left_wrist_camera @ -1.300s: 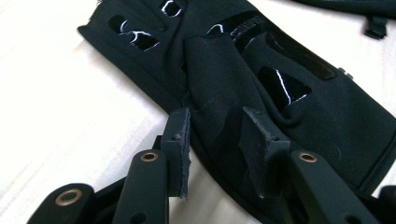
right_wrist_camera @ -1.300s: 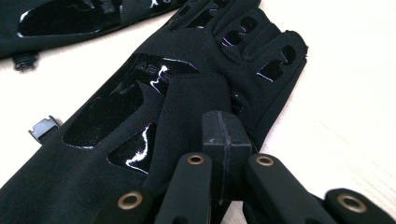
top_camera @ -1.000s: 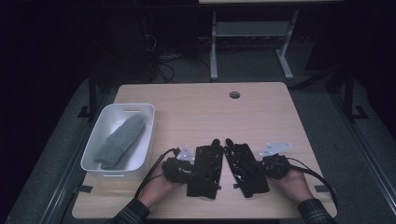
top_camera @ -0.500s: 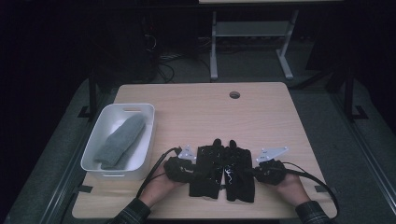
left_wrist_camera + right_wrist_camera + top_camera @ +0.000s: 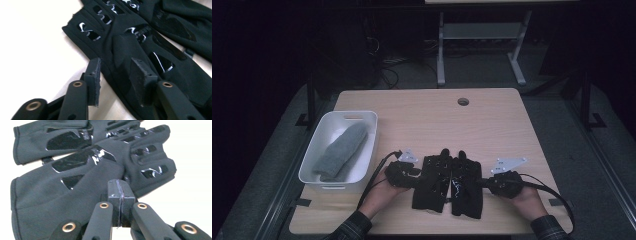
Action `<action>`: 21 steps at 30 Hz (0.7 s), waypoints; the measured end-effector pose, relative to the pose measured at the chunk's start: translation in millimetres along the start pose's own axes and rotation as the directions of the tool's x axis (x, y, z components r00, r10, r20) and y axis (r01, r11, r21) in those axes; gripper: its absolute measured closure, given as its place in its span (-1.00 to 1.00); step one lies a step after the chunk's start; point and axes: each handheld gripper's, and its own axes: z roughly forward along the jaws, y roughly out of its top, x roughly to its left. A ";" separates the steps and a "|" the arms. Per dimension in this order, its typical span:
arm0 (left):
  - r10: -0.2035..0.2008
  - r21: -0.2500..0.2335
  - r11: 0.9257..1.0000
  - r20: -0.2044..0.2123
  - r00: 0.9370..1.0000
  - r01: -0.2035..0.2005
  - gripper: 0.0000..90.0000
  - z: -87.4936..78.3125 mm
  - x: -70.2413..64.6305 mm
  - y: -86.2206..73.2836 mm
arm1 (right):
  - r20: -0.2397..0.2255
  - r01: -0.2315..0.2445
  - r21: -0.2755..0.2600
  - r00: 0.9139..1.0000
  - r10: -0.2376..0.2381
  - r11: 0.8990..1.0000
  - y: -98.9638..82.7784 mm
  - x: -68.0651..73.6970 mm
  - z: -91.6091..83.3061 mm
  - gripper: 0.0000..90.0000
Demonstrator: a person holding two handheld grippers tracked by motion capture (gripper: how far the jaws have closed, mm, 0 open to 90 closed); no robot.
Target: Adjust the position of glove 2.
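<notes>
Two black gloves (image 5: 447, 182) lie side by side, touching, near the 6 o'clock edge of the worktop (image 5: 427, 117). Your left tongs (image 5: 116, 75) stand partly open at the 9 o'clock side of the pair, straddling the edge of the nearer glove without clamping it. Your right tongs (image 5: 121, 195) are fully closed, pads pressed together, holding nothing, at the 3 o'clock side. A white bin (image 5: 362, 150) holding a grey mitten (image 5: 339, 152) sits at 9 o'clock.
</notes>
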 end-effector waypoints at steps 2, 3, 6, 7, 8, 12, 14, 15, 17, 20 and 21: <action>-0.017 -0.001 1.000 0.000 1.000 0.017 0.38 3.4 0.5 -0.2 | 0.009 -0.001 0.013 1.000 0.001 1.000 -0.8 -1.6 0.4 1.00; -0.008 0.015 1.000 0.002 1.000 0.008 0.39 4.5 1.2 -0.5 | 0.012 0.006 0.018 1.000 -0.006 1.000 -1.1 -2.2 1.7 1.00; -0.008 0.027 1.000 0.000 1.000 0.008 0.49 9.1 0.1 -2.0 | 0.011 0.016 0.032 1.000 -0.016 0.999 -1.9 -3.0 5.3 1.00; -0.002 0.031 1.000 -0.001 1.000 0.002 0.54 9.0 0.1 -1.8 | 0.010 0.013 0.036 1.000 -0.013 0.999 -2.0 -2.9 5.5 1.00; -0.003 0.032 0.999 0.002 1.000 0.003 0.59 9.4 -0.4 -1.5 | 0.009 0.011 0.038 1.000 -0.011 0.999 -2.0 -3.0 5.6 1.00; 0.010 0.025 1.000 0.000 1.000 -0.010 0.82 9.6 -3.2 -0.6 | 0.012 0.013 0.040 1.000 -0.014 0.999 -2.5 -3.1 6.5 1.00; -0.005 0.012 1.000 0.010 1.000 0.005 0.86 7.6 -3.1 0.0 | 0.012 0.017 0.042 1.000 -0.017 0.999 -2.5 -3.1 6.5 1.00; -0.019 0.001 1.000 0.019 1.000 0.019 0.86 6.2 -2.9 0.4 | 0.011 0.013 0.044 1.000 -0.013 0.999 -2.4 -2.6 6.3 1.00; -0.036 -0.020 0.999 0.046 0.998 0.037 0.86 1.1 -0.7 2.0 | 0.008 0.011 0.043 1.000 -0.012 0.999 -2.4 -1.9 6.4 1.00; -0.056 -0.054 0.997 0.069 0.996 0.060 0.86 -5.0 -0.4 5.0 | -0.006 0.017 0.035 1.000 -0.017 0.999 -2.4 -1.8 7.6 1.00; -0.062 -0.066 0.996 0.082 0.995 0.067 0.86 -6.8 -0.9 6.3 | -0.011 0.017 0.032 1.000 -0.017 0.999 -2.3 -1.9 8.2 1.00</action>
